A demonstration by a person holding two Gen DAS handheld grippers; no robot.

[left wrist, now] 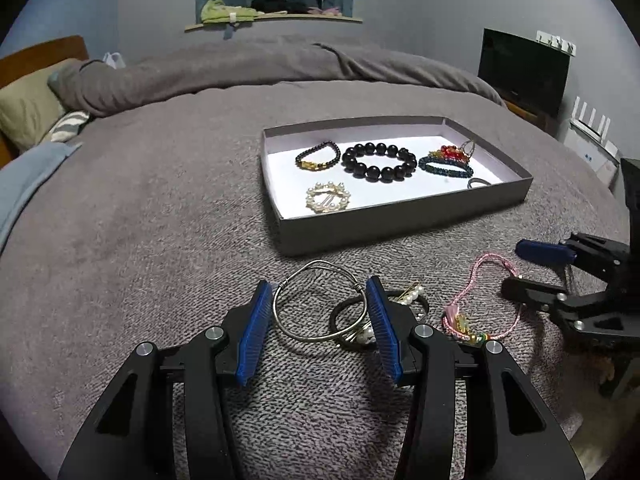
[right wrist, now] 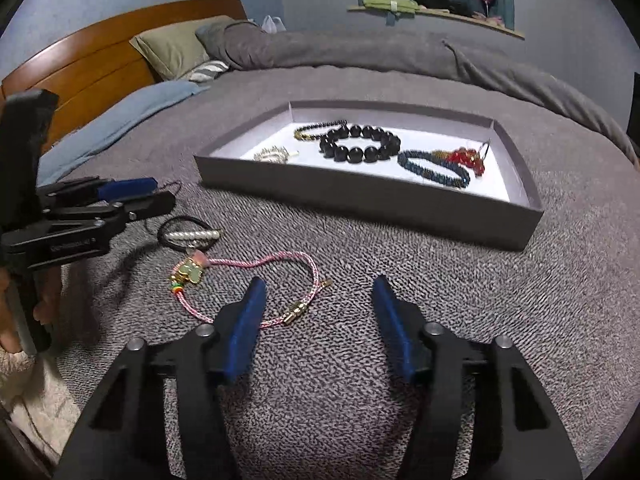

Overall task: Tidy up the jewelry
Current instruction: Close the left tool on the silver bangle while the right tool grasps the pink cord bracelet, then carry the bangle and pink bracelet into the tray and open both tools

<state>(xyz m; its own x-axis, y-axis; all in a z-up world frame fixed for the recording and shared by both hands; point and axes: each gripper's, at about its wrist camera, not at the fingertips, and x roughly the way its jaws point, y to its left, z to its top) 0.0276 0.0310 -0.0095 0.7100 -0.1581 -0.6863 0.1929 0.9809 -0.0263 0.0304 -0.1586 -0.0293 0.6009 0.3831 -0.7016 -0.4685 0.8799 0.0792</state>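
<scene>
The silver bangle [left wrist: 320, 304] lies on the grey blanket [left wrist: 140, 240] between the blue pads of the left gripper [left wrist: 320, 312]. Its jaws stand partly apart, one to each side of the bangle, and whether the pads press on it I cannot tell. A black hair tie with pearls [left wrist: 384, 312] overlaps the bangle at its 3 o'clock side. Farther toward 3 o'clock lies the pink cord bracelet [right wrist: 256, 280], just beside the left finger of the right gripper [right wrist: 318, 312], whose jaws are moderately apart with only blanket between them. At 12 o'clock from both grippers sits the grey tray [left wrist: 400, 220], holding a large black bead bracelet [left wrist: 378, 162], a small dark bracelet with gold [left wrist: 318, 156], a blue bead bracelet [left wrist: 446, 166], red beads [left wrist: 452, 152] and a pearl brooch [left wrist: 328, 198].
</scene>
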